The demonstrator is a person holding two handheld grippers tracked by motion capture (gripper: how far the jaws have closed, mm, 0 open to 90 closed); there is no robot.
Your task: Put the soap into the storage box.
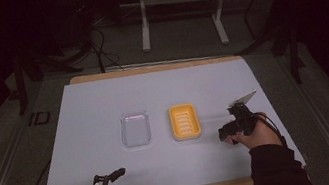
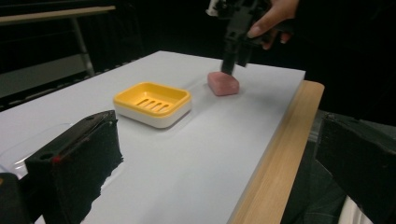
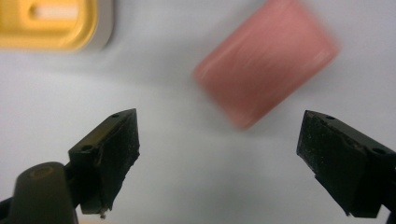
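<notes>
**Pink soap lying free beneath spread jaws**

The pink soap bar (image 3: 265, 60) is lying on the white table sheet (image 1: 93, 104), just beside the yellow soap dish (image 2: 152, 103). The right gripper (image 3: 219, 158) is hovering above it, jaws spread wide and gripping nothing. A clear lid (image 1: 135, 129) is resting left of the dish. The left gripper (image 2: 210, 163) is waiting at the near edge, jaws apart and empty.

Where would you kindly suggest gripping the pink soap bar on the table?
Probably across the short width of the pink soap bar, coming from above: it lies flat on the white sheet, apart from the yellow soap dish, its long sides free for the open right claw.
</notes>
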